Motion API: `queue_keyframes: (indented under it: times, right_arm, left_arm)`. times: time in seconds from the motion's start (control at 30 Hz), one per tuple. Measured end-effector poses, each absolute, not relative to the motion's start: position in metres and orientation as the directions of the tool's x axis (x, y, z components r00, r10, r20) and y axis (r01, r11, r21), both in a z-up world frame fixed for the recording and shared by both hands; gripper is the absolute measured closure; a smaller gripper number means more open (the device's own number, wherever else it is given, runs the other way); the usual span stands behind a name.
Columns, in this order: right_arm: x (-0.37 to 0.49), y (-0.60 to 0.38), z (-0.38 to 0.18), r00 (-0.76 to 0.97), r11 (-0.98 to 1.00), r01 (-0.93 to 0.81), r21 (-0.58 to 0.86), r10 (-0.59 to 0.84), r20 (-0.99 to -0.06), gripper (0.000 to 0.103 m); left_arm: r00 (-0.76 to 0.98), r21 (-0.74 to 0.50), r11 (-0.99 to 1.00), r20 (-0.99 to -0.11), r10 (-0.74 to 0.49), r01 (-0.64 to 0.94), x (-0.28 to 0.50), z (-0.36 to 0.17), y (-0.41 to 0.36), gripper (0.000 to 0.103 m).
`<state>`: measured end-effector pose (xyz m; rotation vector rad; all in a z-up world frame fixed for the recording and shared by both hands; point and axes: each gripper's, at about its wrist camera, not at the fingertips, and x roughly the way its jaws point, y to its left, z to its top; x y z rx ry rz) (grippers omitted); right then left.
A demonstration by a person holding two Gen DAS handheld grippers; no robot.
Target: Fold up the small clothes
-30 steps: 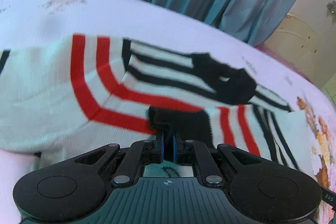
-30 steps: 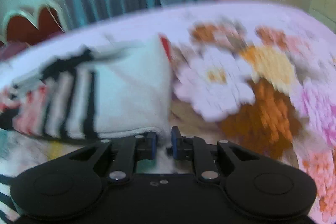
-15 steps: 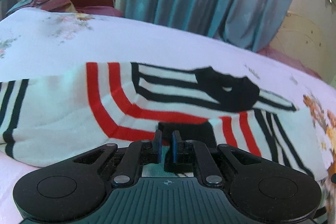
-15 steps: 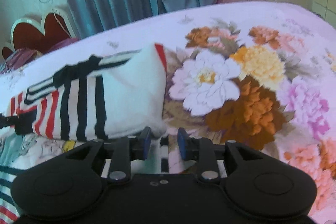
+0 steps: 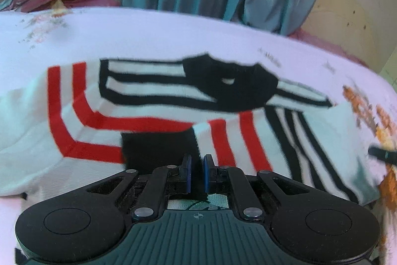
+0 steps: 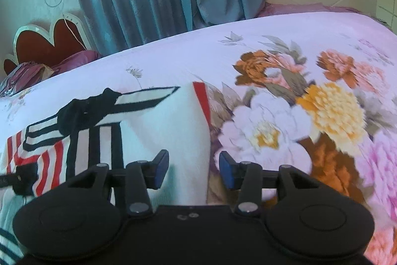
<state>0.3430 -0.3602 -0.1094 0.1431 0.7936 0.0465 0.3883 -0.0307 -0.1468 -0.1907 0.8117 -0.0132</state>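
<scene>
Striped garment (image 5: 158, 103) fills left view; right shows floral bedspread (image 6: 310, 116)

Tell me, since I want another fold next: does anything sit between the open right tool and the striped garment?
Nothing visible does. The right tool hangs open directly over the striped garment's white edge on the floral bedsheet. The left tool, slightly open, sits at its black patch.

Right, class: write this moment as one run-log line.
left gripper: slightly open, at the shirt's black patch | right gripper: open, empty, over the shirt's edge | striped shirt: folded on bedspread
</scene>
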Motion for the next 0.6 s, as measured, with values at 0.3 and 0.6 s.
queue_keyframes:
  times: [0.3,0.6]
  right_arm:
    - [0.415,-0.357,-0.128,0.677,0.994,0.023,0.111,0.066,-0.733,0.056]
    - [0.446,-0.368,-0.141,0.651,0.976,0.023,0.215,0.149,-0.744,0.087]
  left_arm:
    - [0.691,-0.156,0.987,-0.718,-0.084,-0.043,0.392,-0.154,-0.029,0.096]
    - [0.698,-0.174,0.984,-0.709,-0.103,-0.032,0.391,-0.155,-0.025,0.096]
